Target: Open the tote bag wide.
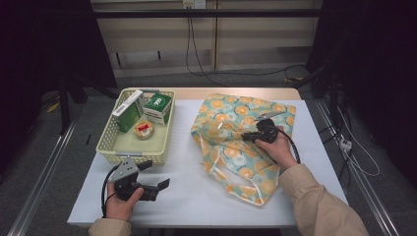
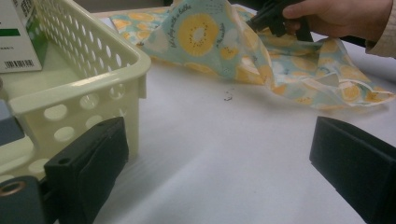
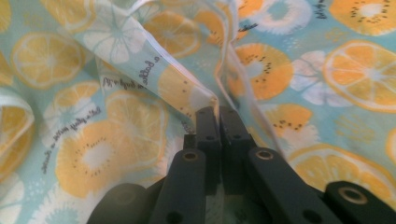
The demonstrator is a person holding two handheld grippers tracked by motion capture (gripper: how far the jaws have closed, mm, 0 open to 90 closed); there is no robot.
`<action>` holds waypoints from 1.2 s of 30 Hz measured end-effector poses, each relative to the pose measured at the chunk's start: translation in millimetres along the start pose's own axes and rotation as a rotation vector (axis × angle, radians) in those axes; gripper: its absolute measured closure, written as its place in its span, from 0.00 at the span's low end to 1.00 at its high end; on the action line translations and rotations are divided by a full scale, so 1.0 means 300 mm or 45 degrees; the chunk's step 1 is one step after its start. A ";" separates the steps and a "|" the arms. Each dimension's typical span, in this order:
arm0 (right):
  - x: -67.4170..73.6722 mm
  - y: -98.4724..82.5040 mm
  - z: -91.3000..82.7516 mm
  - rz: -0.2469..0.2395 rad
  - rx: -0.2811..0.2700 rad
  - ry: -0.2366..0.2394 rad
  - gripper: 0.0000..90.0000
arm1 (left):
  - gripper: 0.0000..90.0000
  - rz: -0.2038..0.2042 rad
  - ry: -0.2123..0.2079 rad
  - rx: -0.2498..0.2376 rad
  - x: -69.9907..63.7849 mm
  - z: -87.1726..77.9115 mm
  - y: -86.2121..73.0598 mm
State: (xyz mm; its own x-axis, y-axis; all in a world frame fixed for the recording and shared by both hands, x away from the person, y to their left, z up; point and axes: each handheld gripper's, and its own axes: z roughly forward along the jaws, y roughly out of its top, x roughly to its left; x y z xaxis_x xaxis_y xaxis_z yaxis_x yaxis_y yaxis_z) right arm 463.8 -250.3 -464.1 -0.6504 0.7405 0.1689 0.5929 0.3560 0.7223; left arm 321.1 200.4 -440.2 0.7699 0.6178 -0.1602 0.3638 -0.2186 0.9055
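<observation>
A cloth bag [image 1: 227, 114] printed with orange citrus slices on pale blue lies crumpled on the right half of the white table [image 1: 196, 194]. My right gripper [image 1: 247, 138] rests on its middle, held by a hand in a beige sleeve. Seen close, the right gripper [image 3: 217, 113] is shut on a raised fold of the bag [image 3: 93, 154]. My left gripper [image 1: 155, 175] sits near the front left edge, open with nothing between its jaws. Its own view shows the left gripper [image 2: 219, 156] wide apart over bare table, the bag [image 2: 201, 32] beyond and the right gripper [image 2: 271, 16] above it.
A cream plastic basket [image 1: 133, 156] stands at the left, just beyond my left gripper. It holds a green box [image 1: 129, 115], a white and green box [image 1: 158, 108] and a small round tin [image 1: 144, 130]. The basket's corner [image 2: 93, 79] is close to the left jaw.
</observation>
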 end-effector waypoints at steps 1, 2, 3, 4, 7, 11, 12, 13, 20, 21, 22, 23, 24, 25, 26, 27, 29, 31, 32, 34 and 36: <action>0.007 0.004 0.003 -0.018 -0.005 0.014 0.98 | 0.05 0.001 -0.002 0.001 0.001 0.001 -0.001; 0.016 0.011 0.005 -0.038 -0.003 0.026 0.99 | 0.05 0.004 -0.002 0.008 0.001 0.002 -0.001; 0.025 0.022 0.003 -0.067 -0.005 0.027 0.99 | 0.05 0.002 -0.001 0.009 0.000 0.004 -0.001; 0.033 0.035 0.001 -0.086 -0.012 0.027 0.99 | 0.05 0.003 -0.003 0.010 -0.001 0.004 -0.001; 0.046 0.072 -0.006 -0.125 -0.057 0.018 0.99 | 0.05 0.005 -0.004 0.007 -0.003 0.006 0.001; 0.044 0.092 0.000 -0.111 -0.097 -0.002 0.99 | 0.05 0.007 -0.004 0.012 -0.001 0.006 -0.001; 0.043 0.086 0.011 -0.116 -0.065 -0.011 0.98 | 0.05 0.009 -0.003 0.013 -0.001 0.006 -0.001; 0.043 0.079 0.021 -0.118 -0.032 -0.017 0.96 | 0.05 0.007 -0.004 0.012 -0.001 0.006 -0.001; 0.074 0.088 -0.006 -0.083 0.026 0.064 0.63 | 0.05 0.005 -0.004 0.011 0.001 0.005 -0.001; 0.085 0.096 -0.020 -0.097 0.027 0.054 0.61 | 0.05 0.005 -0.003 0.012 -0.001 0.005 0.000; 0.094 0.102 -0.035 -0.119 0.027 0.051 0.59 | 0.05 0.010 -0.002 0.013 -0.002 0.004 0.001; 0.102 0.106 -0.049 -0.128 0.031 0.061 0.55 | 0.05 0.005 -0.004 0.010 -0.004 0.004 0.001; 0.108 0.107 -0.062 -0.147 0.030 0.056 0.52 | 0.05 0.005 -0.004 0.011 -0.005 0.004 0.001; 0.114 0.108 -0.074 -0.165 0.040 0.051 0.49 | 0.05 0.008 -0.003 0.011 -0.005 0.004 0.001; 0.119 0.107 -0.085 -0.193 0.053 0.044 0.48 | 0.05 0.007 -0.005 0.009 -0.005 0.003 0.001; 0.123 0.104 -0.095 -0.209 0.057 0.042 0.46 | 0.05 0.005 -0.006 0.008 -0.005 0.003 0.001; 0.135 0.089 -0.108 -0.230 0.070 0.074 0.44 | 0.05 0.006 -0.003 0.010 -0.005 0.002 0.001; 0.148 0.057 -0.103 -0.266 0.092 0.076 0.42 | 0.05 0.001 -0.005 0.005 -0.007 0.002 0.001; 0.152 0.036 -0.094 -0.293 0.115 0.068 0.41 | 0.05 0.004 -0.004 0.006 -0.008 0.002 0.002; 0.149 -0.005 -0.075 -0.364 0.148 -0.002 0.42 | 0.05 0.004 -0.005 0.008 -0.009 0.004 0.001; 0.122 -0.035 -0.063 -0.369 0.135 -0.003 0.42 | 0.05 0.005 -0.008 0.013 -0.012 0.006 0.001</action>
State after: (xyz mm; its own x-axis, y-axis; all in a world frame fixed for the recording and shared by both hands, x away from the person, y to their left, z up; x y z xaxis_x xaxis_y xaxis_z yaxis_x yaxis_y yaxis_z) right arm 424.8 -237.7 -452.9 -0.7984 0.6011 -0.0354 0.4296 0.6099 0.6660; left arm 319.3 196.9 -440.2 0.7745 0.6122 -0.1591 0.3662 -0.2290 0.9019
